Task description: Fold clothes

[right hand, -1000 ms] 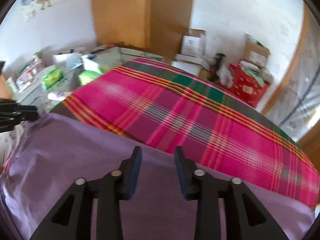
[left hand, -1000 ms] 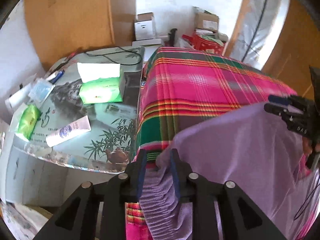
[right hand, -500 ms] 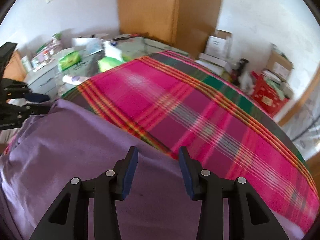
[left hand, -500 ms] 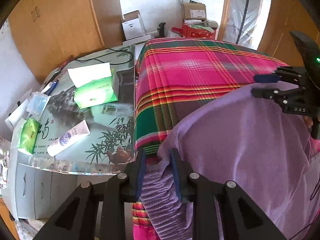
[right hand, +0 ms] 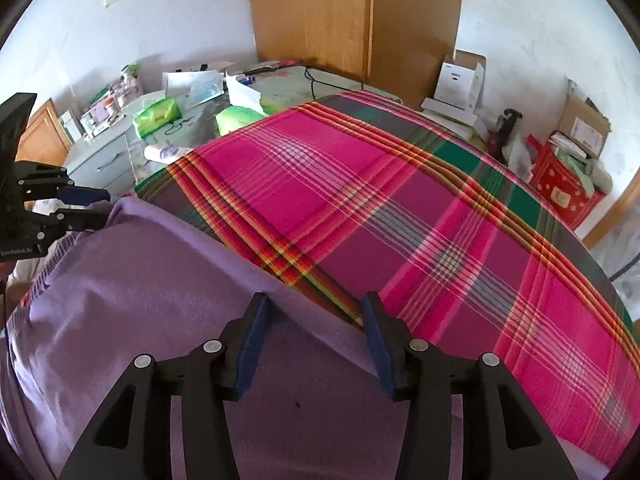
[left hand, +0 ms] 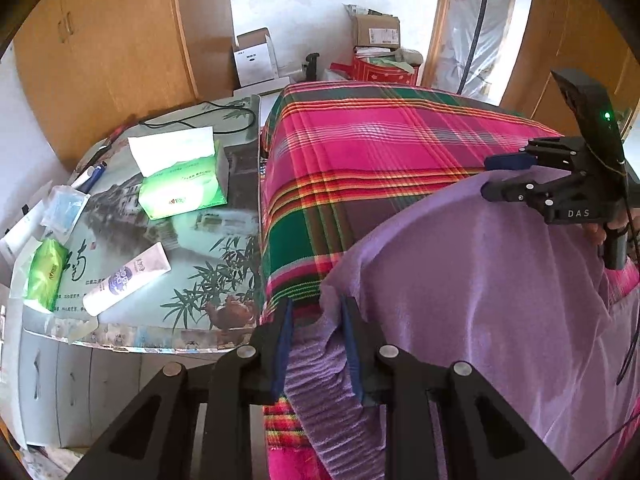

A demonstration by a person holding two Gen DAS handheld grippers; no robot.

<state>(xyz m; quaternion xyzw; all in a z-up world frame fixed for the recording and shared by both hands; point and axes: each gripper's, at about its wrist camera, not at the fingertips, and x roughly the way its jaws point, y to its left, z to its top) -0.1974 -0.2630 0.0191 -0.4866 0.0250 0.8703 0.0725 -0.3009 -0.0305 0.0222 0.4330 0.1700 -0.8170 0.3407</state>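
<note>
A purple garment (left hand: 480, 280) (right hand: 140, 300) lies draped over the near edge of a bed with a pink plaid sheet (left hand: 380, 152) (right hand: 360, 200). My left gripper (left hand: 316, 320) is shut on the garment's ribbed hem corner at the bed's left corner, and that hem hangs down between the fingers. The right wrist view shows this left gripper (right hand: 86, 206) at the far left, on the same corner. My right gripper (right hand: 314, 320) is open, its fingers spread over the garment's upper edge. From the left wrist view, the right gripper (left hand: 496, 176) sits at the right with a hand behind it.
A glass-topped side table (left hand: 200, 240) stands left of the bed, holding a green tissue box (left hand: 184, 192), a white tube (left hand: 128, 272), green packets (left hand: 46, 268) and a cable. Cardboard boxes and a red box (left hand: 380, 72) sit by the far wall. A wooden wardrobe (left hand: 120, 60) stands behind the table.
The right gripper's fingers have spread wider over the garment's edge. Both cameras now see more of the bed and room. The left gripper keeps its hold on the hem.
</note>
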